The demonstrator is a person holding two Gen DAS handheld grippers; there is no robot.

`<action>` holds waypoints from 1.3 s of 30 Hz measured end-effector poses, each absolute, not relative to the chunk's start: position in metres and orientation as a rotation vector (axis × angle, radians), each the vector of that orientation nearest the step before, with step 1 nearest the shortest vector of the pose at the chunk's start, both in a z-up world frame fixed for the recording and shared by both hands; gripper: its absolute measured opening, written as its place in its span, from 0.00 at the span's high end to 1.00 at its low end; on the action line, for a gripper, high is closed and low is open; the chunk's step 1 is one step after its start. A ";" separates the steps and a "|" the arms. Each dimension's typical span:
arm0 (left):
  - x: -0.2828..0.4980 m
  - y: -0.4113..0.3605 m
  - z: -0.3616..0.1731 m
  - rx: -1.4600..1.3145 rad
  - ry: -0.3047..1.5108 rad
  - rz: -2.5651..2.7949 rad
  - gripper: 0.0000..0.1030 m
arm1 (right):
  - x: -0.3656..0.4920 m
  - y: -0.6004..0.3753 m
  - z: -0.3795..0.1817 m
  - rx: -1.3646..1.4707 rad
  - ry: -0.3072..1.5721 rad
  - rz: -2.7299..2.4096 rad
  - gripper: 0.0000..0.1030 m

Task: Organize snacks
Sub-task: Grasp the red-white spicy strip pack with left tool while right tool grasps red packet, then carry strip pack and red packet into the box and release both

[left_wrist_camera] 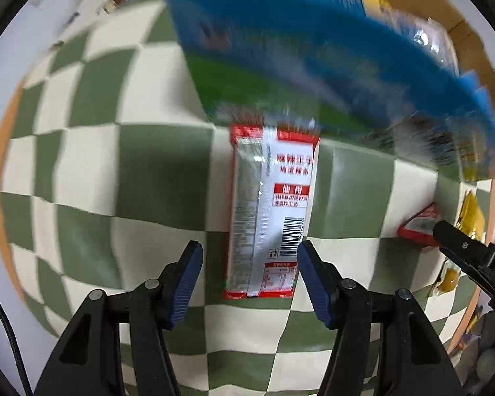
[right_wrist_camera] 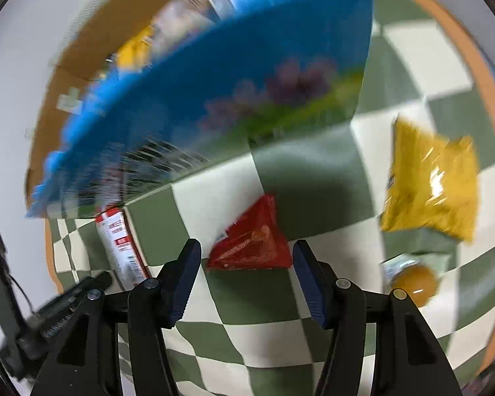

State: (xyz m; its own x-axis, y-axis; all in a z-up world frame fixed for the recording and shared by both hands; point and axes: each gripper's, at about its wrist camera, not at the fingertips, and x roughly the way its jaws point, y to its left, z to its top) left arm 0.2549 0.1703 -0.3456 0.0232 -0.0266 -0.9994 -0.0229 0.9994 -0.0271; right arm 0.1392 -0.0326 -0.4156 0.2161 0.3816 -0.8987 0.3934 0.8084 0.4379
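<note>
Left tool [left_wrist_camera: 249, 257] straddles packet [left_wrist_camera: 269, 211]; cardboard box [left_wrist_camera: 472, 33] holds snacks.

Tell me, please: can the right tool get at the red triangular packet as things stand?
Probably yes. The right tool is open with the red triangular packet lying flat just ahead of its tips, and nothing lies on the packet.

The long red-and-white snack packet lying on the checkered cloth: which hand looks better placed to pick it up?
Left. The left gripper is open and straddles the near end of the red-and-white packet. The right gripper is lined up with the red triangular packet instead.
</note>
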 end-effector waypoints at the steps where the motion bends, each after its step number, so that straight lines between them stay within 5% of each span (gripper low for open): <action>1: 0.256 0.169 -0.355 -0.039 1.563 -0.013 0.44 | 0.139 -0.032 -0.422 0.710 1.392 -0.017 0.41; 7: 0.258 0.160 -0.375 -0.012 1.543 -0.043 0.45 | 0.142 -0.021 -0.442 0.734 1.399 -0.056 0.46; 12: 0.239 0.156 -0.372 0.019 1.510 -0.035 0.56 | 0.132 -0.007 -0.436 0.643 1.407 -0.031 0.50; 21: 0.149 0.153 -0.393 -0.057 1.629 -0.012 0.56 | 0.070 0.022 -0.446 0.430 1.536 0.099 0.50; 29: 0.152 0.148 -0.412 -0.058 1.658 0.017 0.50 | 0.061 0.041 -0.459 0.378 1.568 0.135 0.48; 39: 0.138 0.146 -0.394 -0.072 1.614 0.023 0.59 | 0.053 0.038 -0.457 0.386 1.536 0.149 0.53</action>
State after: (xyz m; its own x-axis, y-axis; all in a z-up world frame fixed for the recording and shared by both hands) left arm 0.1382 0.1461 -0.3940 -0.0433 -0.0322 -0.9985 -0.0609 0.9977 -0.0295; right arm 0.0526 0.0377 -0.4574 0.0403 0.3325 -0.9422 0.1453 0.9310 0.3348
